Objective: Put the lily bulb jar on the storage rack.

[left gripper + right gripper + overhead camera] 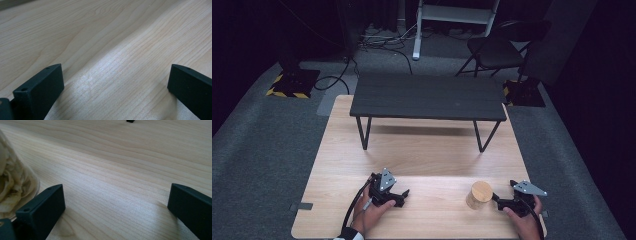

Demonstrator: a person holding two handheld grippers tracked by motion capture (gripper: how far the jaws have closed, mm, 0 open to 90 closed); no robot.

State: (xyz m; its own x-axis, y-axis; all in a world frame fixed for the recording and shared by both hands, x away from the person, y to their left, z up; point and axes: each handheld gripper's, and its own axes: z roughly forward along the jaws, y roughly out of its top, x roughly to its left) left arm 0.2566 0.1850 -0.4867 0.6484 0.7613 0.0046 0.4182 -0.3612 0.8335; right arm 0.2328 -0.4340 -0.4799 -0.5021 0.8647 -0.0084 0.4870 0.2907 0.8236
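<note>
A round jar [479, 195] with a wooden lid stands on the light wooden table [422, 150], near its front right. My right gripper [500, 201] rests low on the table just right of the jar, open, with nothing between its jaws. In the right gripper view the jar's clear wall [15, 180], with pale contents behind it, sits at the left beside the left jaw. My left gripper [399, 196] lies on the table at the front left, open over bare wood [112, 75]. A hand holds each gripper.
A small black bench-like table [428, 97] on thin legs stands across the far half of the wooden table. Beyond lie grey carpet, a folding chair [499, 47], cables and a white stand [417, 35]. Bare wood lies between the two grippers.
</note>
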